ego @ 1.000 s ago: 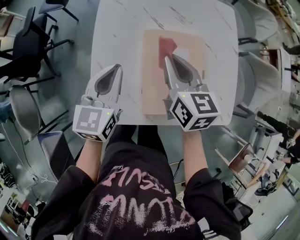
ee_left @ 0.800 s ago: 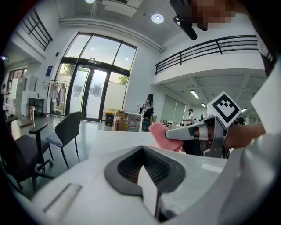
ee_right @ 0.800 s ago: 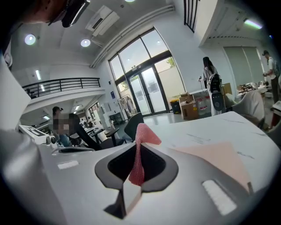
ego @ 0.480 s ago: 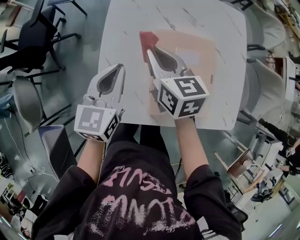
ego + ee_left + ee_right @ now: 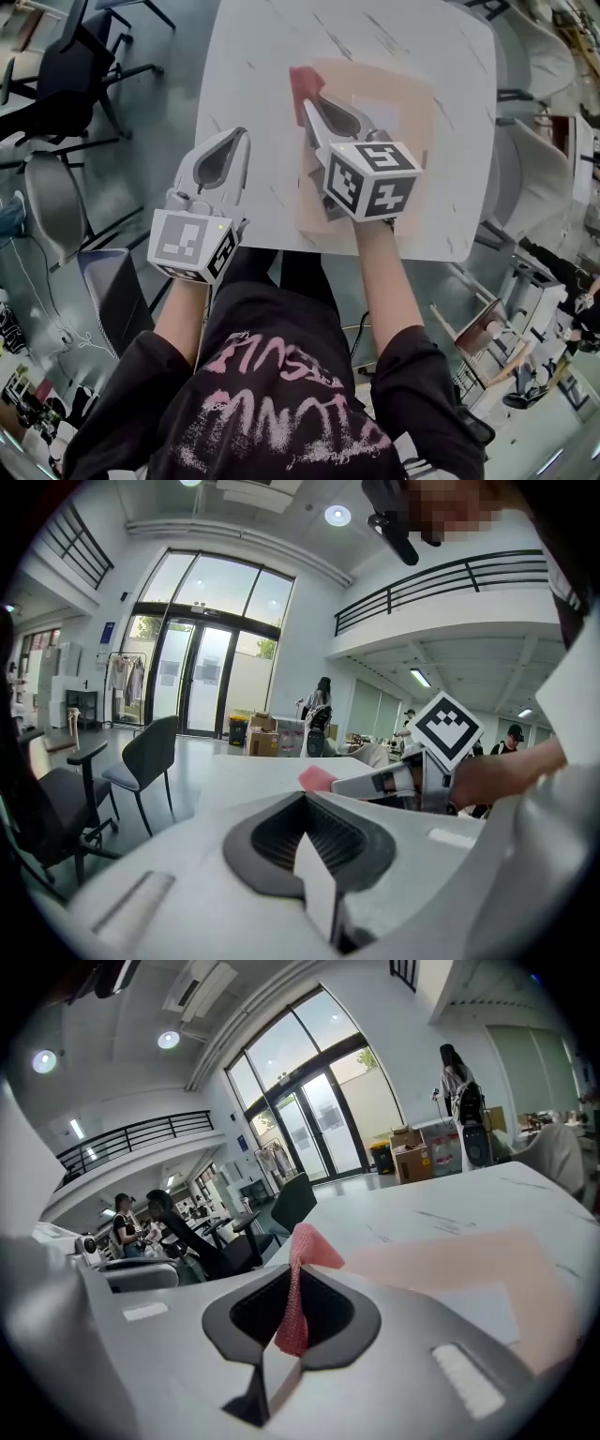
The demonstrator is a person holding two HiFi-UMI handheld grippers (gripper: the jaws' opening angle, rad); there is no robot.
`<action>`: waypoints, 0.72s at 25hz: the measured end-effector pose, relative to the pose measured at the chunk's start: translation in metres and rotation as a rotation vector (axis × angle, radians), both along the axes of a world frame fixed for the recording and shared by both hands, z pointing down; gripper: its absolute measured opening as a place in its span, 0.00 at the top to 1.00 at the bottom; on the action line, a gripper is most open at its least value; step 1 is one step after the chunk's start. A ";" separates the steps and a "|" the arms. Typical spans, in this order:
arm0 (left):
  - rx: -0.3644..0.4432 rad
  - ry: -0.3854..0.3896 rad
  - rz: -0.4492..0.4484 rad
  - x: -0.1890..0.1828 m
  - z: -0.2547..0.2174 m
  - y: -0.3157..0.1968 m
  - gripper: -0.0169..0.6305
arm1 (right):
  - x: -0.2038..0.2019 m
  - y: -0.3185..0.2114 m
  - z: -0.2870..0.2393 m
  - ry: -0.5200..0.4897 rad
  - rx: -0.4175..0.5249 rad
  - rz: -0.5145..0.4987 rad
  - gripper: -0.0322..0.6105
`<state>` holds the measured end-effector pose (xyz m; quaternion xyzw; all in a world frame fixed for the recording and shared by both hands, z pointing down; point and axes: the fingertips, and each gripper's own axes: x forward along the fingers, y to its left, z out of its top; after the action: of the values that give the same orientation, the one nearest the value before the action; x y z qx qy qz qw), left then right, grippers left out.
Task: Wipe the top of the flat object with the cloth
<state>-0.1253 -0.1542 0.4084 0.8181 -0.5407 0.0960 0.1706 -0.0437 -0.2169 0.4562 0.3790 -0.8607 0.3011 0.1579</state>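
Note:
A flat peach board (image 5: 412,112) with a white square in its middle lies on the white marble table (image 5: 253,56). My right gripper (image 5: 312,101) is shut on a red cloth (image 5: 301,82), which sits at the board's far left corner. In the right gripper view the cloth (image 5: 298,1283) stands pinched between the jaws, with the board (image 5: 450,1255) stretching off to the right. My left gripper (image 5: 241,135) is shut on nothing and rests over the table's left part, off the board. From the left gripper view I see the cloth (image 5: 317,778) and the right gripper (image 5: 389,782) ahead.
Dark office chairs (image 5: 66,84) stand on the floor left of the table, and light-coloured chairs (image 5: 525,159) stand to its right. The table's near edge (image 5: 375,246) runs just below the right gripper's marker cube. People stand far off in the hall.
My right gripper has carried the red cloth leftward across the board to its far left corner. The left gripper has stayed where it was.

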 end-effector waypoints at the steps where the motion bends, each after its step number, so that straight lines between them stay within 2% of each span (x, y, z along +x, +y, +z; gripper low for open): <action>1: 0.000 0.000 0.001 0.001 0.000 0.000 0.97 | 0.002 -0.001 0.002 0.004 -0.011 0.006 0.88; 9: 0.004 0.000 0.011 0.005 -0.001 -0.001 0.97 | 0.034 -0.006 0.017 0.044 -0.088 0.082 0.88; 18: -0.001 0.007 0.052 0.022 0.001 -0.004 0.97 | 0.102 -0.015 0.026 0.093 -0.119 0.233 0.88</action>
<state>-0.1031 -0.1582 0.4098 0.8320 -0.5188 0.0979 0.1704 0.0585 -0.2323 0.4823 0.4799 -0.7832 0.3499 0.1839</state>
